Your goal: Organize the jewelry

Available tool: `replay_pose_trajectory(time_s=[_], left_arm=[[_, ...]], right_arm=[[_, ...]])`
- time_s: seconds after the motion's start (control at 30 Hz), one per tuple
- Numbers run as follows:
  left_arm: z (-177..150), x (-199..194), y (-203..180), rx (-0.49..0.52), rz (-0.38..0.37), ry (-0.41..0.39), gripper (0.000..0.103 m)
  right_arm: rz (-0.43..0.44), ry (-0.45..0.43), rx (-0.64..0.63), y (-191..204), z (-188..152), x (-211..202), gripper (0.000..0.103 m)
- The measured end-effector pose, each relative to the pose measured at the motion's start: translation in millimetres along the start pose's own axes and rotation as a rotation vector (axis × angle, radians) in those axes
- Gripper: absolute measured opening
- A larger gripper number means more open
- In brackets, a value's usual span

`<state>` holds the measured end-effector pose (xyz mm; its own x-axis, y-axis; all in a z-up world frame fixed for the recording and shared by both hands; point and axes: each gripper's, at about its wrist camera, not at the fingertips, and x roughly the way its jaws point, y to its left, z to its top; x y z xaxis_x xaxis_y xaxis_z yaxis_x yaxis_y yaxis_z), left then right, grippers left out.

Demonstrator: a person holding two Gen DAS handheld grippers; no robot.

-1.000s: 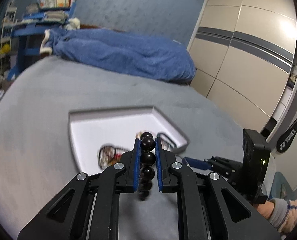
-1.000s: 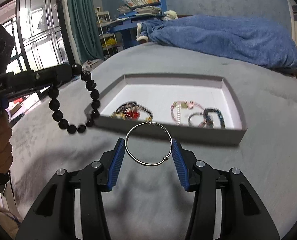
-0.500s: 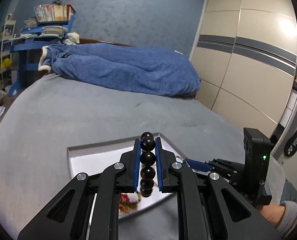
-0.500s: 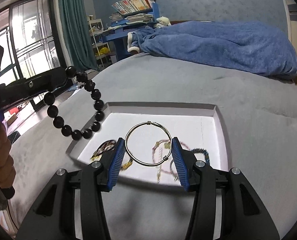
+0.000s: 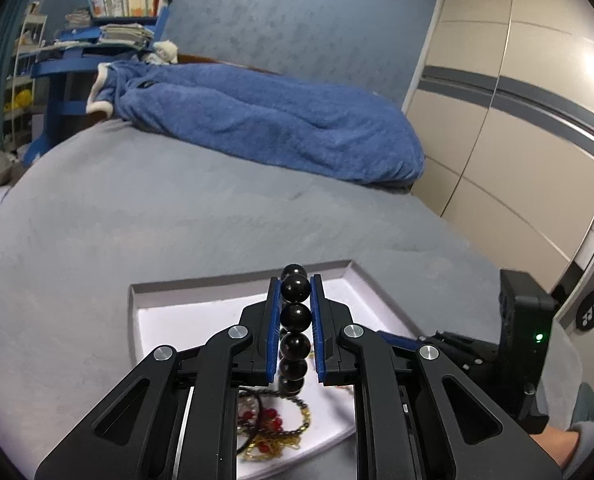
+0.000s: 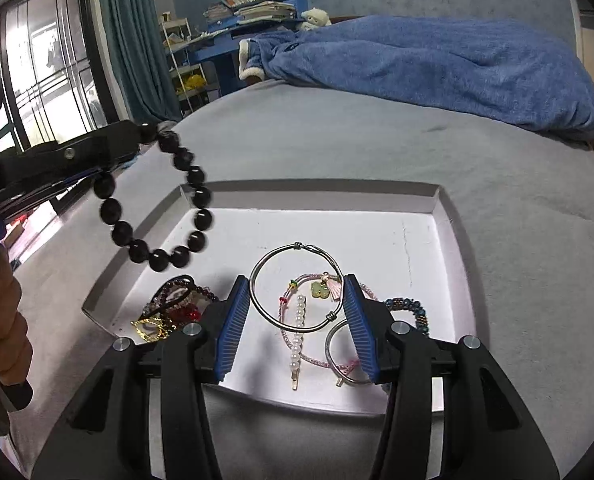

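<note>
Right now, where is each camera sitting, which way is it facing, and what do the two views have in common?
Left wrist: on the left tongs, facing the wardrobe side, over the shallow white tray; they grip a black round-bead bracelet.
Right wrist: on the right tongs, facing the window side; they hold a thin silver wire bangle, and a bare hand shows at left.
Shared: tray, grey bedspread, rumpled blue blanket, beaded bracelet, each other's tongs.

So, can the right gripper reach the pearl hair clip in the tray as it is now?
Probably not yet. The right gripper hangs right above the pearl hair clip in the tray, with nothing between, but its pads are shut on the silver bangle. It must put that down first.
</note>
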<state>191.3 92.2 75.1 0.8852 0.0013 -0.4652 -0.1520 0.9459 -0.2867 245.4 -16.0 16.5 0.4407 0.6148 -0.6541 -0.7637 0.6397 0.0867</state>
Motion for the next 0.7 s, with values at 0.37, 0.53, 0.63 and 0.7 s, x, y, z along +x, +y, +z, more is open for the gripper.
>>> replay_pose_trajectory(time_s=[0.37, 0.53, 0.63, 0.7], left_arm=[[-23.1, 18.8, 7.1, 0.033, 0.055, 0.084, 0.016], [-24.5, 12.3, 4.0, 0.05, 0.075, 0.071, 0.053], [-24.4, 3.9, 2.3, 0.053, 0.085, 0.045, 0.079], [-25.4, -5.2, 1.8, 0.056, 0.089, 0.026, 0.083]], right_arm=[[-0.041, 0.05, -0.043, -1.5, -5.9, 16.5, 0.049], [-0.047, 0.027, -0.043, -1.9, -7.9, 4.1, 0.06], [-0.048, -0.003, -0.035, -5.5, -9.1, -7.7, 0.06], [-0.049, -0.029, -0.023, -8.6, -10.7, -17.2, 0.062]])
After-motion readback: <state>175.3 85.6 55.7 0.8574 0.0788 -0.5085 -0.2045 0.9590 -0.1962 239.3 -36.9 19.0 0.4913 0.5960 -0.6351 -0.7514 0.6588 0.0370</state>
